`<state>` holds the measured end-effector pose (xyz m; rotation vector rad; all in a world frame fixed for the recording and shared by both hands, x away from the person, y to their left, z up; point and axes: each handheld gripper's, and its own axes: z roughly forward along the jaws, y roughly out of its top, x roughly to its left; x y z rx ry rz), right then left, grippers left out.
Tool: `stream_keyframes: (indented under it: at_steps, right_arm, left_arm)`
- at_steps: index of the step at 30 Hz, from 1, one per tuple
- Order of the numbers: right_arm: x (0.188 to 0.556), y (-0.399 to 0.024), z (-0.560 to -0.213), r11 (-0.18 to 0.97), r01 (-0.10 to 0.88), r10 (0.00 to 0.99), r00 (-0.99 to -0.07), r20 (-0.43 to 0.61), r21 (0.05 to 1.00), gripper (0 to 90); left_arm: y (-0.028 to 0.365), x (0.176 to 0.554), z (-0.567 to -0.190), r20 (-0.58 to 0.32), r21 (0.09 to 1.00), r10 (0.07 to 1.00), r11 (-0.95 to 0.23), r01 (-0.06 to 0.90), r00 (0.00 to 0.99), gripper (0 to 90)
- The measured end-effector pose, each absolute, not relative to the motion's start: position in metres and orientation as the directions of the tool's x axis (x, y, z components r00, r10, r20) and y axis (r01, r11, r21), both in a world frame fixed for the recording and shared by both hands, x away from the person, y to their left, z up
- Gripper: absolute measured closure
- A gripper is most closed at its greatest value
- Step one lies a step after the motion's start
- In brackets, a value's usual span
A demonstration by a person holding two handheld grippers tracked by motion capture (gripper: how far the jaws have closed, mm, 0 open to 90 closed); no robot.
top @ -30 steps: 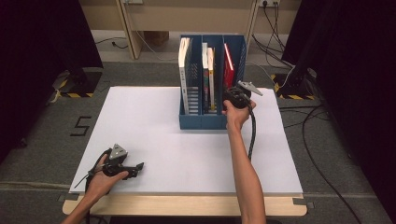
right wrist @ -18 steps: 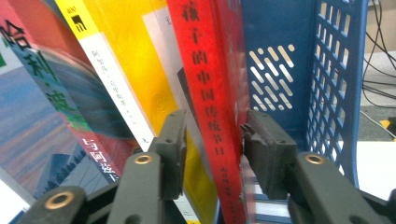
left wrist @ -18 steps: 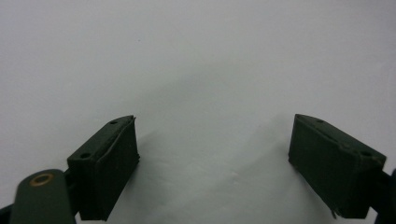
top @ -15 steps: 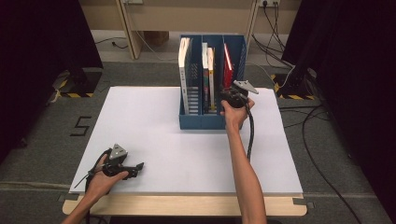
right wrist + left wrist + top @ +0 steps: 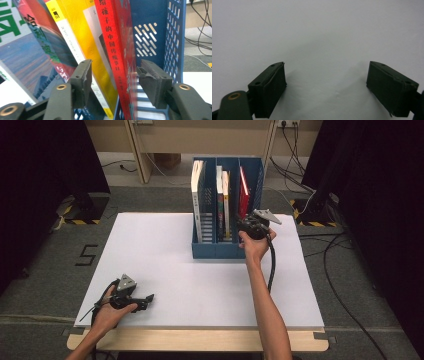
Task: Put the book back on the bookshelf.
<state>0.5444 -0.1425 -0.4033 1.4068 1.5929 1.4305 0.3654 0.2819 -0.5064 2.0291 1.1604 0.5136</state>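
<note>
The right claw (image 5: pixel 248 222) has just been opening; its jaws straddle the red book (image 5: pixel 117 50) without pressing it, in the blue file rack's (image 5: pixel 227 251) right compartment. The left claw (image 5: pixel 149 297) rests open, near-left on the bench (image 5: pixel 200 285).

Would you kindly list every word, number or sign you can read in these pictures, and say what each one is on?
"5": black figure on the floor left of the table.
"给孩子的中国传统节日": yellow characters down the red book's spine, which stands between the right gripper's open jaws; the top character is cut off, so this reading is uncertain.
Large green letters on the leftmost cover: cropped, unreadable.
Small print on the yellow book: too blurred.
</note>
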Motion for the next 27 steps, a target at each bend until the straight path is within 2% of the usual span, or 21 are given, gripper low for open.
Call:
stream_keyframes:
  at_steps: [4, 17, 22, 27]
  right_arm:
    - [0.538, -0.144, -0.401, -0.065, 0.312, 0.945, -0.287, 0.159, 0.948, 40.5]
    - [0.507, -0.143, -0.401, 0.006, 0.291, 0.927, -0.361, 0.104, 0.957, 31.0]
    - [0.502, -0.145, -0.403, -0.029, 0.319, 0.909, -0.386, 0.158, 0.947, 27.3]
    - [0.496, -0.143, -0.407, -0.002, 0.336, 0.904, -0.402, 0.145, 0.942, 24.1]
  left_arm:
    - [0.282, 0.365, -0.506, -0.015, 0.757, 0.858, -0.325, 0.566, 0.513, 14.6]
    - [0.282, 0.365, -0.506, -0.016, 0.757, 0.858, -0.324, 0.567, 0.513, 14.6]
    - [0.282, 0.365, -0.506, -0.016, 0.757, 0.858, -0.325, 0.567, 0.513, 14.6]
    - [0.282, 0.365, -0.506, -0.018, 0.757, 0.859, -0.323, 0.568, 0.512, 14.6]
